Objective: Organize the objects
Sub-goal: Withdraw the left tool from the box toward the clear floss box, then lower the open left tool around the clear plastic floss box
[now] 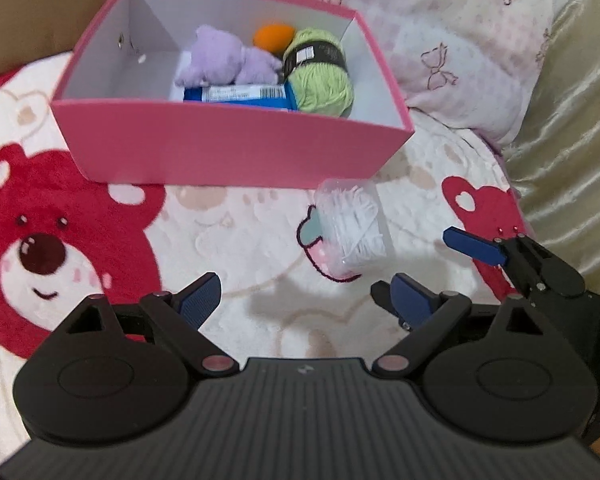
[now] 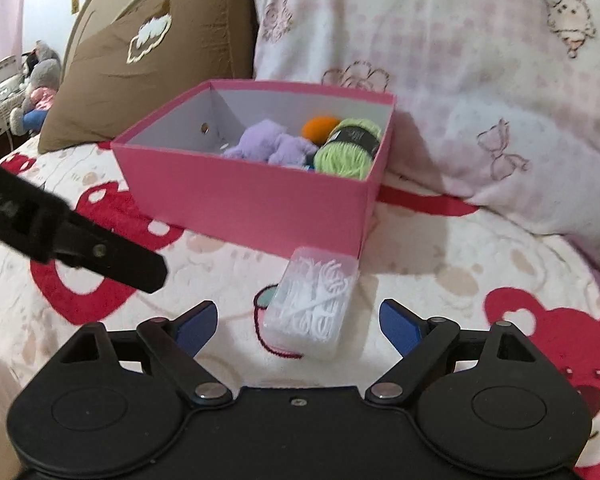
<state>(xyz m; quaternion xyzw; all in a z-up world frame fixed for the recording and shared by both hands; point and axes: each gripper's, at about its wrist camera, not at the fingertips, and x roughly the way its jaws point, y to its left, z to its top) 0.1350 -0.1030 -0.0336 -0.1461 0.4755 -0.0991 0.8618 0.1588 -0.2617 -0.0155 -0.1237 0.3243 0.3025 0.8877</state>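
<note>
An open pink cardboard box [image 1: 236, 148] sits upper centre on the bear-print fleece blanket [image 1: 240, 240], holding a purple plush toy [image 1: 224, 58], an orange ball [image 1: 272, 36], green yarn [image 1: 320, 76] and a blue tube [image 1: 236, 94]. A clear plastic case of white floss picks [image 2: 312, 304] lies just below the box. Left gripper [image 1: 300, 300] and right gripper [image 2: 298, 324] are both spread wide, pinching nothing.

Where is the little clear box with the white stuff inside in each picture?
Left wrist view: the clear box lies on the bear blanket, right of middle, just ahead of the right-hand finger of the open tongs.
Right wrist view: the clear box lies low in the middle, straight ahead between the open tongs' fingers.
Shared landmark: the pink box, just behind the clear box in both views.
</note>
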